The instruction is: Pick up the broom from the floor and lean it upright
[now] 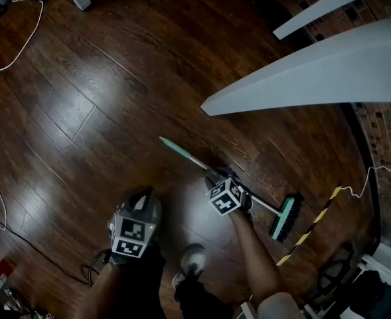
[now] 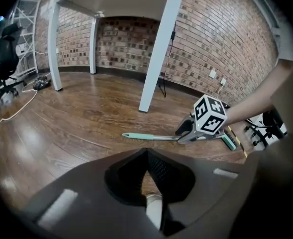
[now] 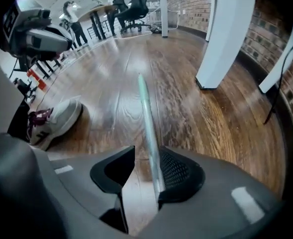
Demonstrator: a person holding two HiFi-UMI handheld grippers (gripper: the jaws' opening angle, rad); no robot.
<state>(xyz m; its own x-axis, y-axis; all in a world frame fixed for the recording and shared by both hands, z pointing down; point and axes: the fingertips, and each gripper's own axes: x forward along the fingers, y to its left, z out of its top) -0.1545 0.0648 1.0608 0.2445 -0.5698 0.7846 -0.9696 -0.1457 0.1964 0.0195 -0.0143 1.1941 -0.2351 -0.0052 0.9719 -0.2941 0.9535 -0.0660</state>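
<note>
Head view: the broom (image 1: 188, 157) lies on the floor (image 1: 115, 78), green grip upper left, brush lower right, with the right tongs (image 1: 218, 178) over mid-shaft and the left tongs (image 1: 141, 198) well apart. Left gripper view: the left tongs (image 2: 146, 153) are closed and empty. Right gripper view: the right tongs (image 3: 146, 168) gape wide astride the shaft, not yet pinching it.

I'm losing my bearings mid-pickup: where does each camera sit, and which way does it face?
Head view: on the person's head, facing steeply down at the floor; both forearms, left gripper, right gripper.
Left gripper view: on the left gripper, facing across the floor toward a brick wall; its shut jaws.
Right gripper view: on the right gripper, facing along the broom; open jaws astride its handle.
Shared: all three show the broom.
</note>
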